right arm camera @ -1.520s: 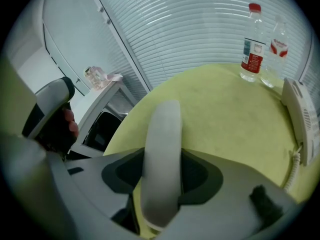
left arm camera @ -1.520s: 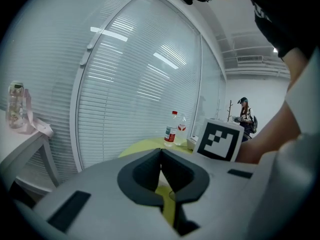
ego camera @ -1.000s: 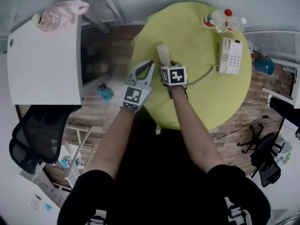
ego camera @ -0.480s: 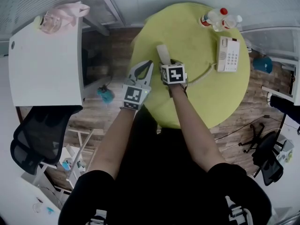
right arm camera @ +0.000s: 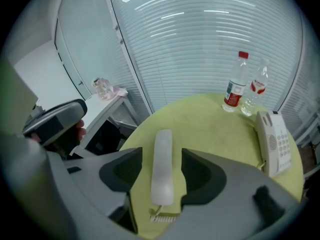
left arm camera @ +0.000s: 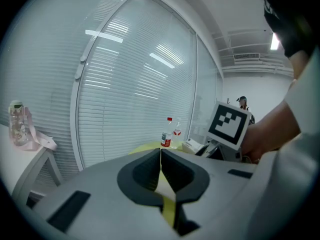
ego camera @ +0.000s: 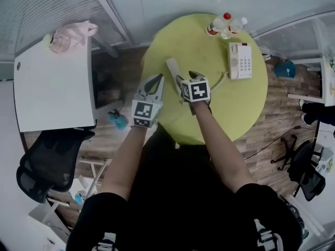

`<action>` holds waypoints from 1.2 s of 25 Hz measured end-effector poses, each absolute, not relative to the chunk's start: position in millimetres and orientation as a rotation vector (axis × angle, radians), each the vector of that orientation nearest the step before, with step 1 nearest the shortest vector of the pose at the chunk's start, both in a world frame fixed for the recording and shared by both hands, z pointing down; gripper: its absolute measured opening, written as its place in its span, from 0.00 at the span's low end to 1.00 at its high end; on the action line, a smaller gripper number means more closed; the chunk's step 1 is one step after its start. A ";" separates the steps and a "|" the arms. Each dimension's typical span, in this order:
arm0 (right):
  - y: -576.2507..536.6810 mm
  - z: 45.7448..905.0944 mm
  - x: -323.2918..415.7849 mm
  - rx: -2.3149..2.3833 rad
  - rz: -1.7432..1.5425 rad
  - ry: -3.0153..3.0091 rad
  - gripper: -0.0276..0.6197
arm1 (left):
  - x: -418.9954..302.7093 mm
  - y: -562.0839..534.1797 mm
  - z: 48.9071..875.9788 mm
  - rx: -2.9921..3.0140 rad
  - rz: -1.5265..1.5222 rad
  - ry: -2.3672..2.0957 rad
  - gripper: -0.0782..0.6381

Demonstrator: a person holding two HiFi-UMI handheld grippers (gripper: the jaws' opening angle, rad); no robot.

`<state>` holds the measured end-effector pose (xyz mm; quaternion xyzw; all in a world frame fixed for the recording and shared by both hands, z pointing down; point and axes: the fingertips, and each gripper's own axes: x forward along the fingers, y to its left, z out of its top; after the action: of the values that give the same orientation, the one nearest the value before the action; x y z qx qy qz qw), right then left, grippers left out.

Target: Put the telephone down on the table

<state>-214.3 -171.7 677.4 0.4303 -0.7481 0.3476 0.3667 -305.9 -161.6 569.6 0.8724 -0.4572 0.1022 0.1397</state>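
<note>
The right gripper [ego camera: 186, 78] stands with its jaws wide apart. The handset [right arm camera: 162, 169] lies flat on the table [ego camera: 199, 41] between them. A strip of yellow table shows on each side of it, so neither pad touches it. It points straight ahead along the jaws, and its far end reaches past the tips. Its near end sits back by the gripper's body, where the curly cord [right arm camera: 160, 216] comes out. In the head view the cord [ego camera: 220, 80] runs off to the right of this gripper toward the base.

The base [ego camera: 239, 60] rests on the table ahead and to the right of the right gripper, well apart from it, keypad up. Two bottles [right arm camera: 235, 84] stand upright side by side farther ahead, just beyond the base's far end, near the table's far edge.

The left gripper [ego camera: 154, 82] hangs just to the left of the right one, at the table's near left edge. Its jaws are pressed together with nothing between them; only a sliver of the table shows through the seam [left arm camera: 160, 166]. A white desk [ego camera: 52, 88] stands well off to its left.
</note>
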 end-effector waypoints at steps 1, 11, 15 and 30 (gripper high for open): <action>-167.8 667.7 -212.1 1.106 0.878 -1.940 0.42 | -304.5 -158.9 562.8 2.531 0.298 -1.310 0.13; -105.6 560.1 -160.5 1.199 0.720 -2.168 0.42 | -255.4 -121.8 494.6 2.639 0.277 -1.070 0.13; -89.3 523.3 -136.2 1.282 0.687 -2.262 0.42 | -224.3 -110.7 468.8 2.718 0.263 -0.961 0.13; -59.7 400.4 -82.1 1.515 0.329 -2.519 0.12 | -144.6 -74.0 391.6 2.866 0.163 -0.675 0.13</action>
<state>-82.1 -59.7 400.4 0.5102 -0.8479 0.1109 0.0919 -144.6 -74.0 391.6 0.9674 -0.2278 0.0550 0.0962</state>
